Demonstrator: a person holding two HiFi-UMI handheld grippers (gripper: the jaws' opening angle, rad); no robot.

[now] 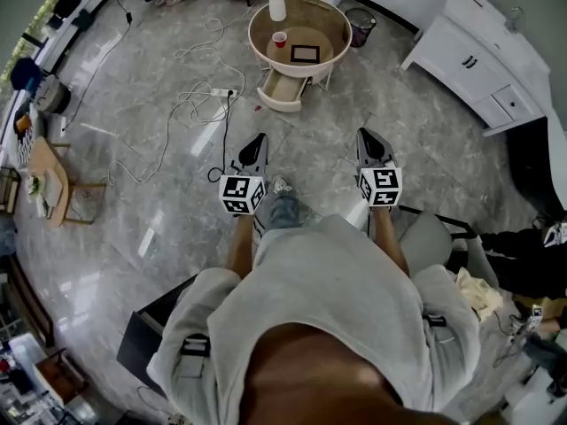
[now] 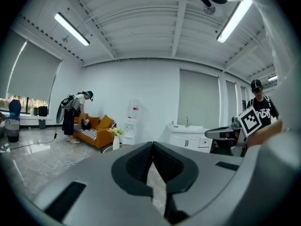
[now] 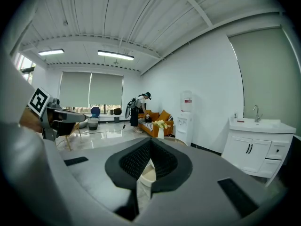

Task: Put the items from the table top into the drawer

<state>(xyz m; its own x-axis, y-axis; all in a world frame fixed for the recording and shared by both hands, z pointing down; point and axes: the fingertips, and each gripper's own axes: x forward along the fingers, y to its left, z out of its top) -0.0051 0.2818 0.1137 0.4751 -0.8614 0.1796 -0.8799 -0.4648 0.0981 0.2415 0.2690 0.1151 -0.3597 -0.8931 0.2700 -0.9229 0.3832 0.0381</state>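
The head view looks steeply down from over the person's shoulders: left gripper (image 1: pixel 257 140) and right gripper (image 1: pixel 365 135) near, the round surface (image 1: pixel 254 42) far ahead. Each gripper view looks almost level along its own jaws. All three share the flower vase (image 1: pixel 277 7), probably the surface too.

Left tongs (image 2: pixel 152 147): jaws closed tip to tip, nothing between. Beyond them: vase of flowers (image 2: pixel 115 138), orange sofa (image 2: pixel 92 130), white cabinet (image 2: pixel 188 139).
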